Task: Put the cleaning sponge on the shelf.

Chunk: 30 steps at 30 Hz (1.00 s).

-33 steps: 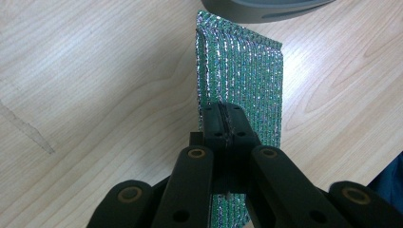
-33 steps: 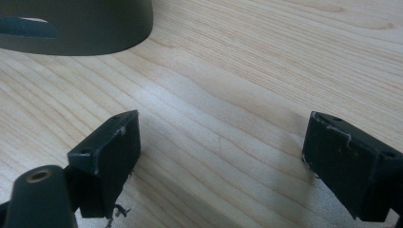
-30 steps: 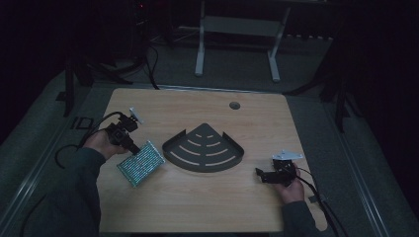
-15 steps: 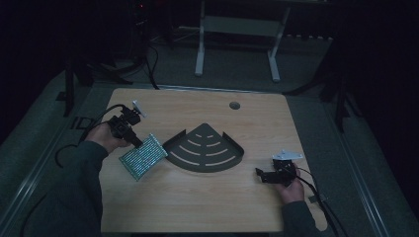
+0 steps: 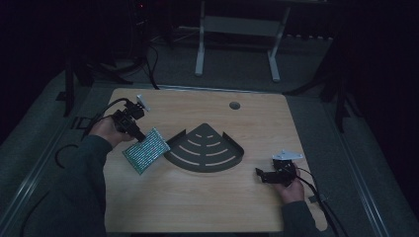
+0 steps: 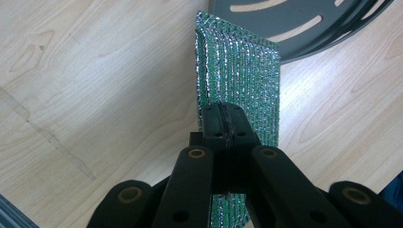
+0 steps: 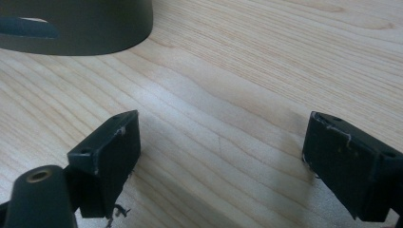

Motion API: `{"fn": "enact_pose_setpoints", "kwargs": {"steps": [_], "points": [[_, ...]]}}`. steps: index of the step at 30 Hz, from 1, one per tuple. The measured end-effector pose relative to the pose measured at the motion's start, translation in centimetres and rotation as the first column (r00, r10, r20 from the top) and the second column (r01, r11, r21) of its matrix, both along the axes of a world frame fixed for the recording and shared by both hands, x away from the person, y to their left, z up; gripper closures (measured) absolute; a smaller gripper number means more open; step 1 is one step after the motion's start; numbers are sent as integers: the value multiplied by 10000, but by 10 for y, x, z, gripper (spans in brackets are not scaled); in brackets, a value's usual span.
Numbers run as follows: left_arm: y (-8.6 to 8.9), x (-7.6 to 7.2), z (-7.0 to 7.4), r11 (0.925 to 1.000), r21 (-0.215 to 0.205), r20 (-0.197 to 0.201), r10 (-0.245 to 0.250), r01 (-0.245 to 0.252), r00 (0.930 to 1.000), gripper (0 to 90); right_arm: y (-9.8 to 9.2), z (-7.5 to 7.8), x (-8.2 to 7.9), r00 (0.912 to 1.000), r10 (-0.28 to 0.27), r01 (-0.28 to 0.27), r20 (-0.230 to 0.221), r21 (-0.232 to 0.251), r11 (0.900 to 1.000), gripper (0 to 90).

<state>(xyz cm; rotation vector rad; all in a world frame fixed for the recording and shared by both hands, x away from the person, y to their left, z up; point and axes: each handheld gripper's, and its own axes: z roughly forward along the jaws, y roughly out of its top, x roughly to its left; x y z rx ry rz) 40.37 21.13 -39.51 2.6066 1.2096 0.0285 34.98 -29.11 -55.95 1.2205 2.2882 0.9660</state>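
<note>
On the wooden table (image 5: 197, 207), seen from the high view, the left gripper (image 5: 140, 137) sits at about 9 o'clock, held in the person's left hand (image 5: 109, 131) with its cable looping off toward 10 o'clock. Its jaws are pinched together on the near edge of a green sparkly pad (image 5: 146, 150) (a scouring-type cloth with silvery threads, as far as the weave shows). In the left gripper view the gripper (image 6: 223, 124) clamps the pad (image 6: 237, 76) so that it stands on edge, running away from the jaws toward 12 o'clock, with its far corner in front of the rim of the dark shelf tray (image 6: 294, 23). In the high view the pad tilts, and its right corner lies just beside the tray's left edge.

At the table's centre lies that dark quarter-round tray (image 5: 205, 150), slotted with curved openings, its point toward 12 o'clock and its curved wall toward 6 o'clock.

At about 4 o'clock the right gripper (image 5: 260, 174) is held in the person's right hand (image 5: 291, 190), pointing toward 9 o'clock, well apart from the tray. In the right gripper view its jaws stand wide (image 7: 221, 156), bare wood between them, the tray's wall (image 7: 95, 33) at 11 o'clock.
</note>
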Motion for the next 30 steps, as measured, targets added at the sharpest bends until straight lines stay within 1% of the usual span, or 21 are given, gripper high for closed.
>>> {"fn": "enact_pose_setpoints", "kwargs": {"steps": [2,6,12,17,20,26,28,30], "points": [[-2,1,2,10000,23,62,54,-54,10000,900,0,0,0,10000,0,0,0,1,10000,120],[-4,4,3,10000,70,68,11,-11,10000,900,0,0,0,10000,-1,1,0,0,10000,120],[-7,9,1,10000,27,-15,-39,39,10000,900,0,0,0,10000,-1,1,0,0,10000,120],[-11,12,-1,9999,3,7,-104,104,9999,900,0,0,0,10000,0,0,-2,1,10000,120],[-16,14,-1,9997,73,-26,-243,243,9997,900,0,0,0,10000,1,-1,-1,1,10000,120],[-26,19,4,9992,75,50,-405,404,9992,900,0,0,0,10000,-6,6,-9,3,10000,120],[-30,21,5,9990,-4,66,-442,442,9990,900,0,0,0,10000,-7,7,-10,4,10000,120],[-33,23,4,9989,7,66,-477,477,9988,900,0,0,0,10000,-9,9,-11,8,10000,120]]}}
